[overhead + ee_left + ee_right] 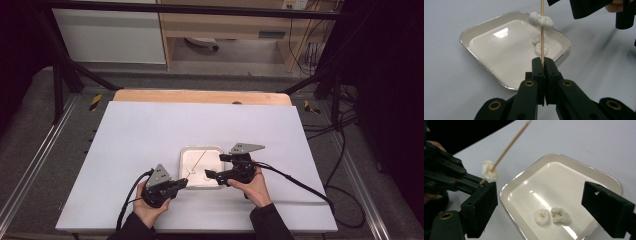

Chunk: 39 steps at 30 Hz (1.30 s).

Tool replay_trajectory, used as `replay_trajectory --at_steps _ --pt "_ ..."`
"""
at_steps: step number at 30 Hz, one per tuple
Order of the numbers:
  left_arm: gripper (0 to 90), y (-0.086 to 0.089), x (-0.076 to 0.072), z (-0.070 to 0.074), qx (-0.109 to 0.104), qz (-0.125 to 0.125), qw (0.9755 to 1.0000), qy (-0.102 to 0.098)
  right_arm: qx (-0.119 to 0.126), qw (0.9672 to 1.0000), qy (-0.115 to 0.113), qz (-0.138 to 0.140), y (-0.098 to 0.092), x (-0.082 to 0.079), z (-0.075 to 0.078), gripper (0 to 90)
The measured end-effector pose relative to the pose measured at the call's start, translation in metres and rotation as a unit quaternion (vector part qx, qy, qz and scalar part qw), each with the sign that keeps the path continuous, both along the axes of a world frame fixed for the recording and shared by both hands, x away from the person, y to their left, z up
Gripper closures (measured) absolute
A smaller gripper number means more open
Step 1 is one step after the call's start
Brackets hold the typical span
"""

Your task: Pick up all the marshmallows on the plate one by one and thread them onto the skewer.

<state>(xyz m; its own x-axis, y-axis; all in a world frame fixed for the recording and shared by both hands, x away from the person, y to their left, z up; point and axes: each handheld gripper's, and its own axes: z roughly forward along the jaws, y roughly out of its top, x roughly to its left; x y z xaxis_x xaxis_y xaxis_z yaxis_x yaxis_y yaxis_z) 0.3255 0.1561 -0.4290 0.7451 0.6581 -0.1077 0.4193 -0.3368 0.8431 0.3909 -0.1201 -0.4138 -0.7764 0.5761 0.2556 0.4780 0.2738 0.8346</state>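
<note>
At the white worktop, my left hand-held gripper pinches the lower end of a thin wooden skewer, its jaws pressed together on the stick, which rises over the near edge of the shallow white tray. One puffy white ring is already threaded on the skewer, partway up from my grip. My right hand-held gripper hangs spread wide over the tray, empty, just above the two loose rings that lie side by side and touching on the tray floor near its rim. I judge these rings to be very light, airy and brittle: a hard squeeze would likely crush or crumble them, so the place to take hold is across the outer edge, gently, leaving the centre hole free for the skewer tip. The skewer itself looks stiff but slender, apt to flex or slip if gripped too far from where the ring meets it. The glossy tray floor may let a ring skate away under a clumsy jaw.
</note>
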Motion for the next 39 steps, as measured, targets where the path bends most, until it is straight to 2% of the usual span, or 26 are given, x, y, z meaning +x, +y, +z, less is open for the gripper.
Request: replay_trajectory --at_steps 3,8,13,17,22,29,39 --pt "88.3 0.003 0.001 0.000 0.000 0.002 1.0000 0.002 -0.026 0.9996 -0.009 -0.007 0.000 0.003 -0.003 14.2" --pt "88.3 0.006 0.002 -0.001 0.001 0.004 1.0000 0.006 -0.062 0.9980 -0.007 -0.010 0.000 0.009 -0.006 16.2" --pt "88.3 0.006 0.002 -0.001 0.004 0.001 1.0000 0.008 -0.085 0.9963 -0.011 -0.005 0.002 0.015 -0.008 19.8" --pt "88.3 0.006 0.002 -0.001 0.005 0.000 0.9999 0.010 -0.103 0.9945 -0.020 0.001 0.004 0.018 -0.012 27.3" --pt "88.3 0.006 0.002 -0.001 0.006 -0.001 0.9999 0.011 -0.149 0.9879 -0.043 0.007 0.009 0.020 -0.018 37.8" --pt "88.2 0.007 0.002 -0.001 0.004 0.001 0.9999 0.011 -0.164 0.9855 -0.041 0.018 0.014 0.023 -0.028 48.2" --pt "88.3 0.006 0.002 -0.002 0.005 0.000 0.9999 0.012 -0.160 0.9858 -0.033 0.036 0.016 0.022 -0.033 57.0"
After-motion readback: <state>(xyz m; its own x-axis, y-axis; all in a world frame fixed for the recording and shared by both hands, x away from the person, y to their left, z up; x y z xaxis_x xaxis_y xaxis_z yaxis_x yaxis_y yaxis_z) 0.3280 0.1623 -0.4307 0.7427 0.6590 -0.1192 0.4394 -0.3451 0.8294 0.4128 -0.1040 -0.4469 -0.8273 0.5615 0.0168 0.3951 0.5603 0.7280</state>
